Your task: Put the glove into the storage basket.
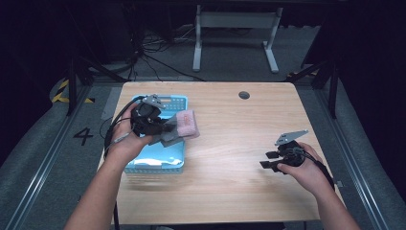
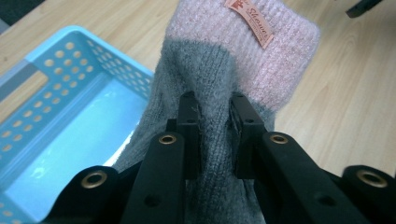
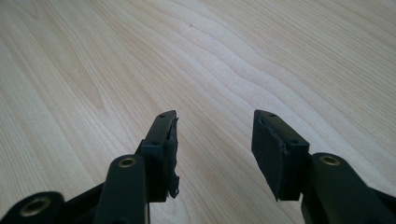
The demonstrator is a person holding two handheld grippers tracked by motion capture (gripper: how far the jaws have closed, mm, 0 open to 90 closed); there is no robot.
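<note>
A grey knitted sock with a pink cuff [image 2: 243, 56] and a small orange label hangs in the air, pinched at its grey part. My left gripper [image 2: 214, 116] is shut on the sock. In the high view the left gripper [image 1: 165, 132] holds the sock [image 1: 184, 125] over the right edge of a light blue perforated basket [image 1: 158, 165]. The basket [image 2: 70, 126] lies below and left of the sock in the left gripper view. My right gripper [image 1: 269, 159] rests low over the bare wood at the table's right, open. Its jaws [image 3: 214, 140] stand apart with nothing between them.
The wooden table [image 1: 230, 143] has a round cable hole [image 1: 244, 95] near its far edge. Beyond the table stands a white desk frame [image 1: 234, 36] on a grey floor with cables. A floor mark "4" [image 1: 83, 135] lies to the left.
</note>
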